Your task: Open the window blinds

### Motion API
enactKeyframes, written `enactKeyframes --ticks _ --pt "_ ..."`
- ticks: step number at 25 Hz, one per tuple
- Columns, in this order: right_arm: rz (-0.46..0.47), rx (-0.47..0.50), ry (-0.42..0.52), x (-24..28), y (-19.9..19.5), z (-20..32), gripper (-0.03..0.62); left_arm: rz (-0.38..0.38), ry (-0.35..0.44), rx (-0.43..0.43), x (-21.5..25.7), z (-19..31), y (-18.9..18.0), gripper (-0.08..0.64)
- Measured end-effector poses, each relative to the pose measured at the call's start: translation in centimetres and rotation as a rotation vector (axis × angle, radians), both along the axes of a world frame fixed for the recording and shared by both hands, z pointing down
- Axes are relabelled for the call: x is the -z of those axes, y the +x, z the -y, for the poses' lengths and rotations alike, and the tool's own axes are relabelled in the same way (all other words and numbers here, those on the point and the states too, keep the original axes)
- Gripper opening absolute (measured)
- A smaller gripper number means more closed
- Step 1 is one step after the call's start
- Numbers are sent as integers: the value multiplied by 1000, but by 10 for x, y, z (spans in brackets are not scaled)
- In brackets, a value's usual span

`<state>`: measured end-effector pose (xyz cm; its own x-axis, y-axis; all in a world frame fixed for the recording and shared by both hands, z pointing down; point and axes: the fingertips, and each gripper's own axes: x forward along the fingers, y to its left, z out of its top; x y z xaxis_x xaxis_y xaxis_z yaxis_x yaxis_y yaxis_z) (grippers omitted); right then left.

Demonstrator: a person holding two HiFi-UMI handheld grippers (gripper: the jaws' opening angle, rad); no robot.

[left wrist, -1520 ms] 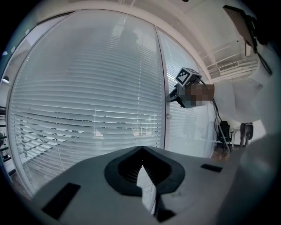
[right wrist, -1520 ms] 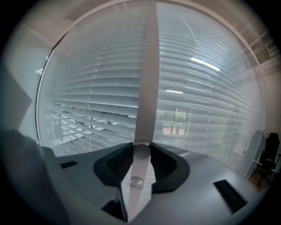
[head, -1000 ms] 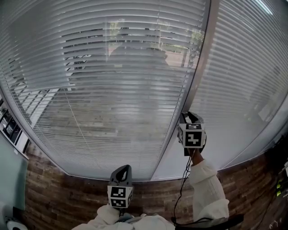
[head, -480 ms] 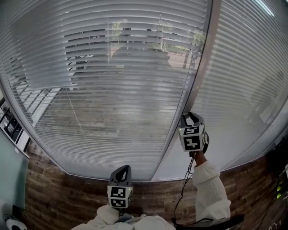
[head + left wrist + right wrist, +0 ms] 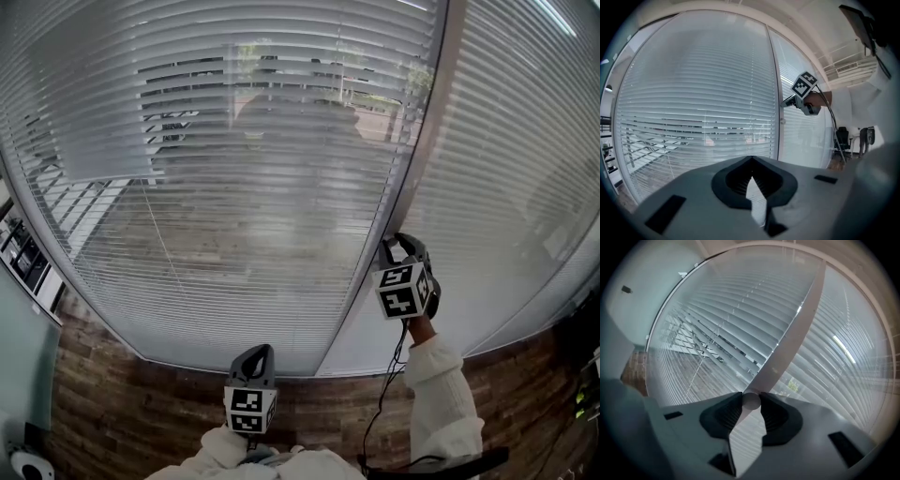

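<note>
Across the glazed wall the blinds [image 5: 262, 187] are seen with slats partly tilted, and the knob [image 5: 751, 401] on the frame [image 5: 427, 122] is clamped by the right gripper [image 5: 394, 248], presumably for twisting, while the left gripper [image 5: 257, 354] is held low, closed and empty.

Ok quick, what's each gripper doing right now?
Left gripper: closed, holding nothing.
Right gripper: closed on the round knob at the window post.
</note>
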<state>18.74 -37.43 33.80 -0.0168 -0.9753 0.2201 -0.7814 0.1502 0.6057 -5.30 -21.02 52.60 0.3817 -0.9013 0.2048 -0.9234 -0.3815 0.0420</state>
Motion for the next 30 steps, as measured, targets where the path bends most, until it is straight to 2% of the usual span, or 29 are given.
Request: enactKeyframes --ticks 13,21,27,30 --pt "-341 20 16 -5 -3 0 130 8 -11 18 -7 -6 1 2" --pt "-380 41 18 -4 -3 -1 130 13 -13 24 -5 -7 1 2" --pt "-587 53 20 -9 -3 -1 130 15 -14 22 -9 -7 4 2" --pt "-645 59 21 -9 -4 -1 130 17 -17 26 -10 -7 3 2"
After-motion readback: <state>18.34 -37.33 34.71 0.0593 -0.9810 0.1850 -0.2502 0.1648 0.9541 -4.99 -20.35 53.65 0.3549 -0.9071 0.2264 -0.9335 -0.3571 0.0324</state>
